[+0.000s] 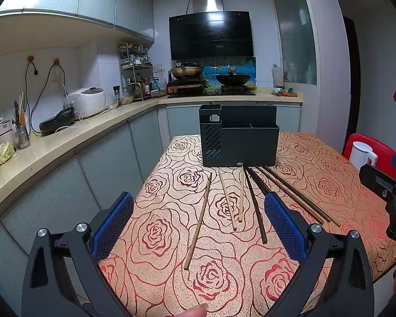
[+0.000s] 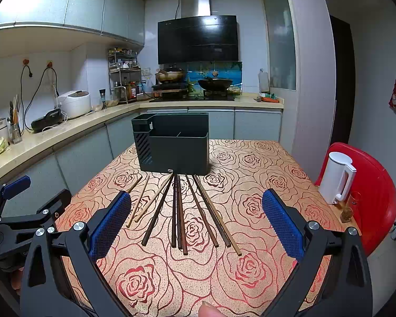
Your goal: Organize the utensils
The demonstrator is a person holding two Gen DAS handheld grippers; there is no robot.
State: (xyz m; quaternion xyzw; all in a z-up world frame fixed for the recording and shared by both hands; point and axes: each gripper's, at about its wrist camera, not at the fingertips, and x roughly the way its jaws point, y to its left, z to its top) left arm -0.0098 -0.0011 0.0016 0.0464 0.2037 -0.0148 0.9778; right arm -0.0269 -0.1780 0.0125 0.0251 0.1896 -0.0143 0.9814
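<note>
Several wooden chopsticks lie fanned out on the rose-patterned tablecloth (image 1: 171,277) in front of a dark utensil holder (image 1: 239,138). Light ones (image 1: 199,222) lie to the left, dark ones (image 1: 256,206) to the right. In the right wrist view the dark chopsticks (image 2: 178,211) lie in the middle, the light ones (image 2: 141,200) left, below the holder (image 2: 175,145). My left gripper (image 1: 198,227) is open and empty above the light chopsticks. My right gripper (image 2: 196,224) is open and empty above the dark ones. The holder's compartments look empty.
A white kettle (image 2: 336,177) stands on a red stool (image 2: 375,192) at the table's right. A kitchen counter (image 1: 74,137) with a rice cooker (image 1: 88,101) runs along the left. The stove with woks (image 1: 211,79) is behind the table.
</note>
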